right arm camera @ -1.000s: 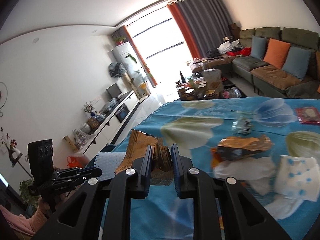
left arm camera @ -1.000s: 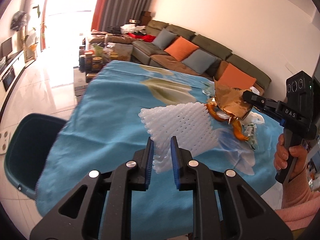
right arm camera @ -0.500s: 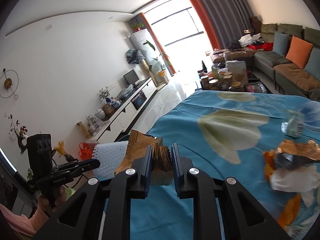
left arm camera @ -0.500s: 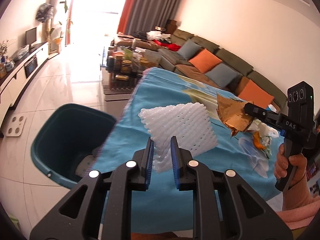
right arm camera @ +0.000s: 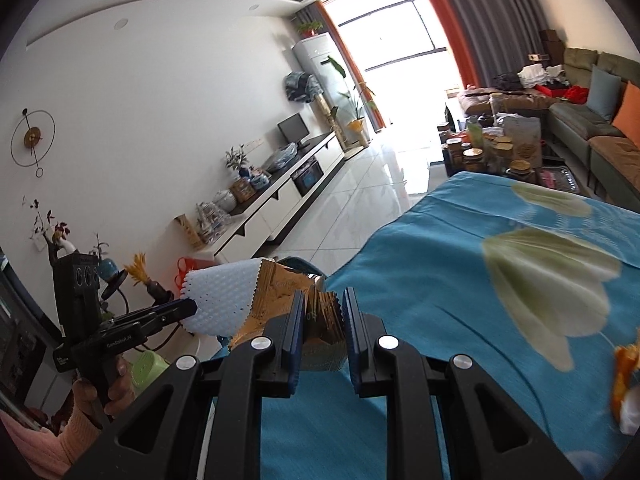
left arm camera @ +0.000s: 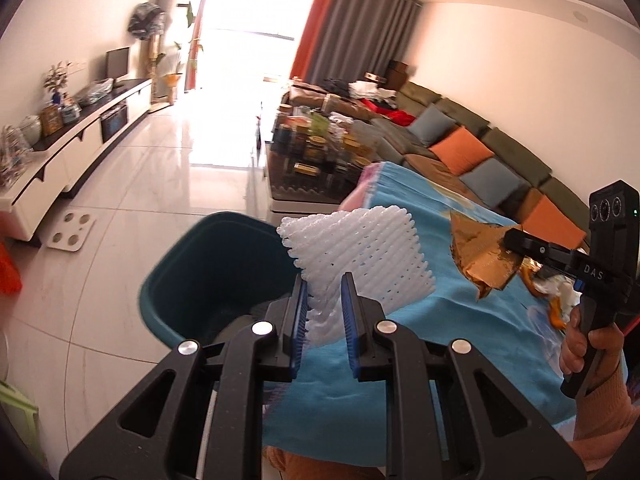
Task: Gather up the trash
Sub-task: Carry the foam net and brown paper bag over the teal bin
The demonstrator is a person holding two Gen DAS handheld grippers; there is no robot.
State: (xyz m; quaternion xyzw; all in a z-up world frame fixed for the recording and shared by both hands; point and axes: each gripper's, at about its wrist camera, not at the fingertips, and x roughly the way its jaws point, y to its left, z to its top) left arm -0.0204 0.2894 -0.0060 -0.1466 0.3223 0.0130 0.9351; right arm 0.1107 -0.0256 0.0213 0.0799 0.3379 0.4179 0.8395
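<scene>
Left claw [left arm camera: 323,312] clenched on a white foam fruit net [left arm camera: 356,256]. Net is flat-ish, fanning up and right out of the jaws toward frame center; its long axis runs lower left to upper right. Blue pads [left arm camera: 301,312] pinch its lower corner, gap narrow. In the left wrist view the net hangs over the table edge, right beside the rim of the teal trash bin [left arm camera: 168,300] on the floor, lower center-left of frame.

Right claw [right arm camera: 320,320] clenched on a crumpled brown-gold paper wrapper [right arm camera: 280,292]. Wrapper sticks forward and left out of the jaws, serrated edge up. In the left wrist view the same wrapper [left arm camera: 480,260] sits at right of frame, tips of the right claw [left arm camera: 510,242] closed on it, above the blue floral tablecloth [left arm camera: 440,320].

Both claws point forward and downward, side by side. In the right wrist view the left claw [right arm camera: 188,310] is at lower left with the net [right arm camera: 220,300] touching or overlapping the wrapper; can't tell which. Left hand [right arm camera: 104,384] wraps the pistol grip, pink sleeve [right arm camera: 48,444] below it. Right hand [left arm camera: 588,348] grips its handle at the right edge of the left wrist view.

More trash [right arm camera: 626,384] lies on the table at the right edge: orange peel and white scraps, blurred.
</scene>
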